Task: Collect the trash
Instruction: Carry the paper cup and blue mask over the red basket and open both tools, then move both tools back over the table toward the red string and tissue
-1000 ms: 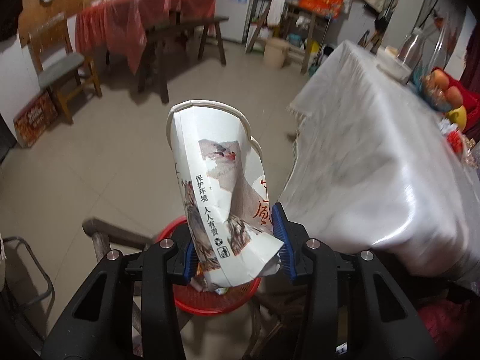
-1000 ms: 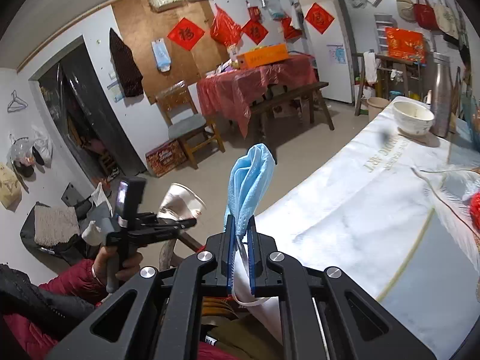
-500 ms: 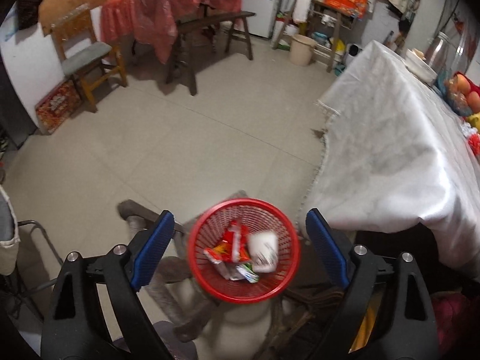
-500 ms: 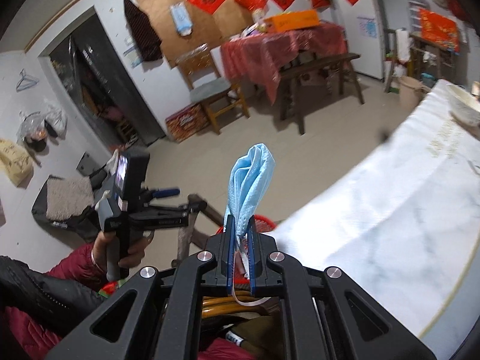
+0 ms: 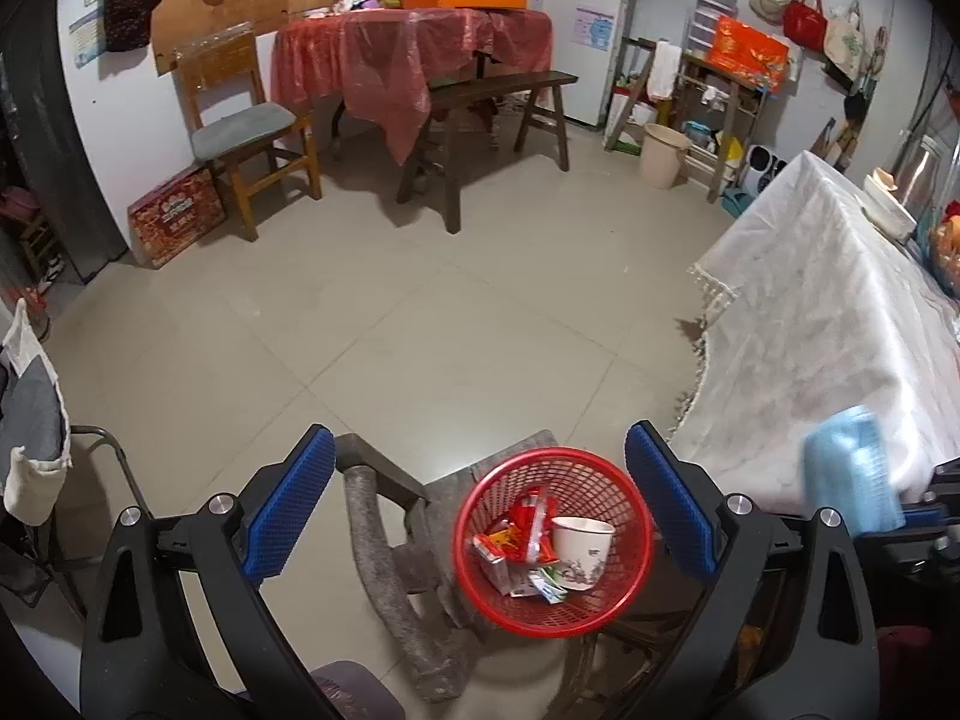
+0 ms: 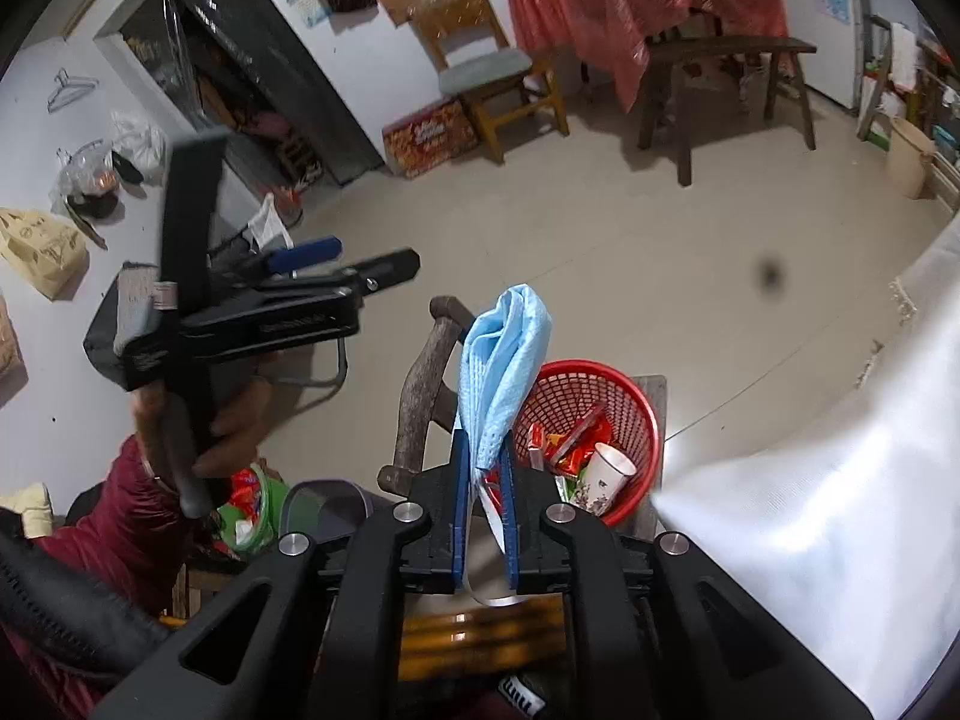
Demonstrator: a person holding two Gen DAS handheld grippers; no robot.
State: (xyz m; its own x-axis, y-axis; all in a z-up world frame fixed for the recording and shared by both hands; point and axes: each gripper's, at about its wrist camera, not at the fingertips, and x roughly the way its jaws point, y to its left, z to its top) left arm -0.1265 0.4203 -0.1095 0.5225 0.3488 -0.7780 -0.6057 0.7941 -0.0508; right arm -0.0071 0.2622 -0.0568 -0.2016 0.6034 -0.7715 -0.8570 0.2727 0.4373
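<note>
The worktop, draped in a white cloth, fills the right side of the left wrist view and shows again as a bright white mass at the lower right of the right wrist view. Across the tiled floor, at the top centre of the left view, stands a table under a red cover with a wooden chair to its left and a dark bench in front. Low in the frame, right of centre, a red mesh basket sits on a worn wooden stool just beside the worktop's hanging cloth. Inside it lie a white paper cup on its side and red snack wrappers; the right view shows the same basket at centre right with the cup in it. The left claw is spread wide with nothing between its blue pads, framing the basket from above; in the right view it appears at the left, held in the person's hand. The right claw is pressed together on a folded blue face mask, which stands up from the pads just left of the basket; the mask also shows blurred at the right edge of the left view.
</note>
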